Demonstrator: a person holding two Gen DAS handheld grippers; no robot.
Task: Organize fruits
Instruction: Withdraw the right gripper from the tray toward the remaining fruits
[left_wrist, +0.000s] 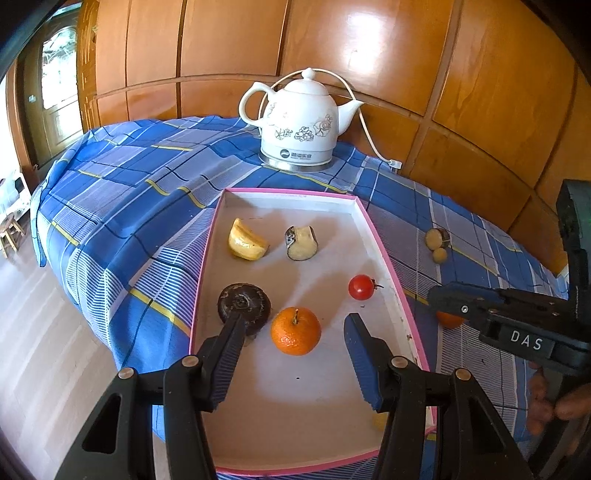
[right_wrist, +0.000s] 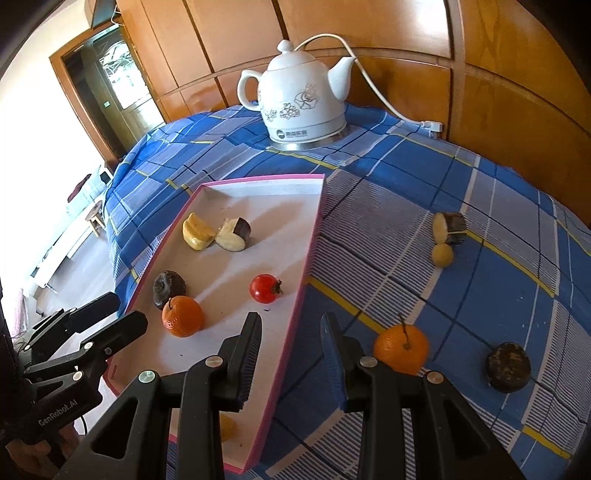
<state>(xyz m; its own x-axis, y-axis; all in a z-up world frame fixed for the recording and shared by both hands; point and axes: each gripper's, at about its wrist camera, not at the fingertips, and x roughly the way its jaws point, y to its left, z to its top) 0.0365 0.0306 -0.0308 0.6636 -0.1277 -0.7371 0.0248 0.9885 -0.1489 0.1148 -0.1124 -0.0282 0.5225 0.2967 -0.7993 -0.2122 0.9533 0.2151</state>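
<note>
- One pink-rimmed tray (right_wrist: 312, 236) is lying on the blue checked cloth (right_wrist: 480, 295), with one white kettle (right_wrist: 304, 99) standing at twelve o'clock from it against the wooden wall panels (left_wrist: 369, 48).
- Two oranges are showing: one orange in the tray (right_wrist: 182, 316), and one orange on the cloth (right_wrist: 400, 349) at about three o'clock from the tray's near end.
- One cherry tomato (right_wrist: 264, 288) is sitting in the tray, at two o'clock from the tray's orange.
- Two dark round fruits are showing: one dark fruit in the tray (right_wrist: 168, 288), touching the tray's orange at its eleven o'clock, and one dark fruit on the cloth (right_wrist: 509, 366) at three o'clock from the cloth's orange.
- Two cut pieces are lying at the tray's far end: a yellow piece (right_wrist: 197, 232) and a dark-skinned pale piece (right_wrist: 234, 234), just beside each other.
- On the cloth, one dark-skinned cut piece (right_wrist: 450, 227) and one small yellow piece (right_wrist: 442, 254) are touching.
- One more small yellow bit (right_wrist: 227, 428) is peeking out in the tray's near end, mostly hidden.
- The left gripper (left_wrist: 291, 325) is hovering over the tray, jaws standing apart around nothing, the tray's orange just ahead between them.
- The right gripper (right_wrist: 291, 325) is hanging over the tray's right rim, jaws narrowly apart and empty, the cloth's orange just beside its right finger.
</note>
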